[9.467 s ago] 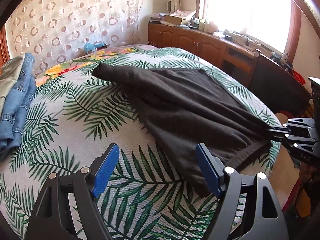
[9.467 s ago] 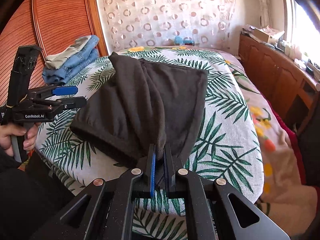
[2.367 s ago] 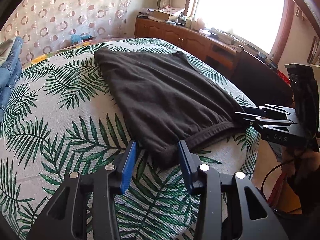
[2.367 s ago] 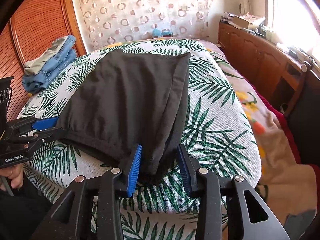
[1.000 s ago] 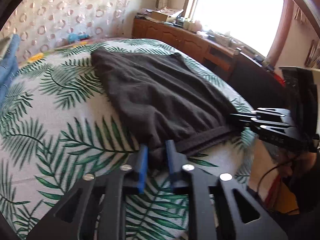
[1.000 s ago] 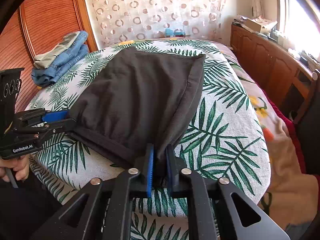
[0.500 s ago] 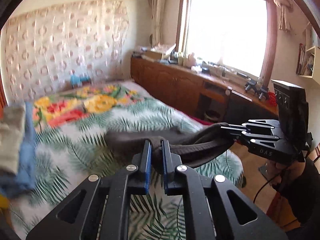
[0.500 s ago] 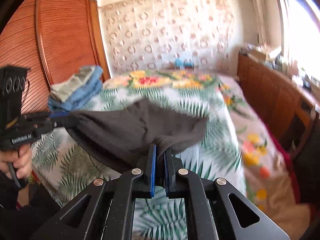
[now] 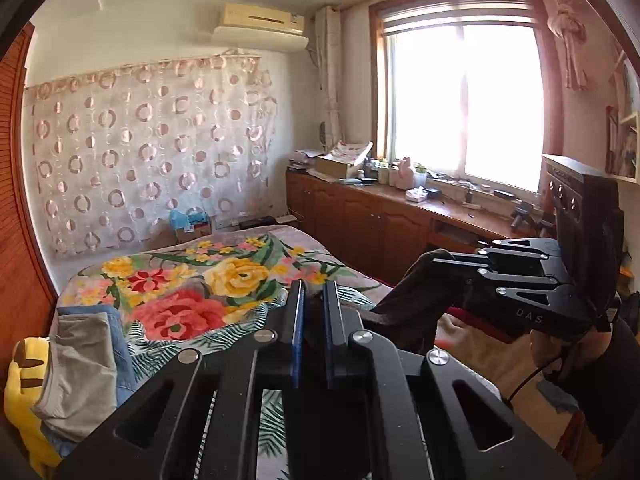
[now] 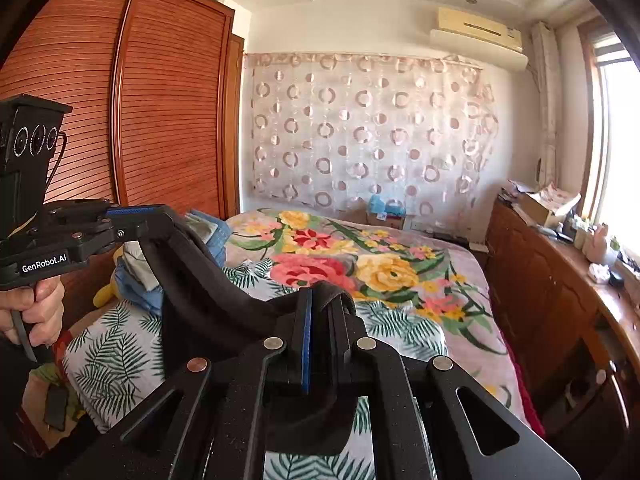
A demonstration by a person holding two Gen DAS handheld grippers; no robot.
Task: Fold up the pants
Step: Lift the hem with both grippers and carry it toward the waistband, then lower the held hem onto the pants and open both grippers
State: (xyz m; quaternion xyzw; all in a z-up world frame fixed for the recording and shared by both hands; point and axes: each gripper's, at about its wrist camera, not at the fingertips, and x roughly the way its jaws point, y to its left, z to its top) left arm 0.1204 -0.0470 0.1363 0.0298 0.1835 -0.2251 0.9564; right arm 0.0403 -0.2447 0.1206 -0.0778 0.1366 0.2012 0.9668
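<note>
With both my left gripper and right gripper clamped tight on the waistband of the dark charcoal knit pants, held up over the leaf-and-flower-print bedspread, I reckon the slack cloth could slip free or land bunched.

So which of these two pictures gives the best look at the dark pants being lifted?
The right wrist view: the dark pants stretch as a wide band from the left tool to the right tool. The left wrist view shows only a bunched corner at the right tool.
</note>
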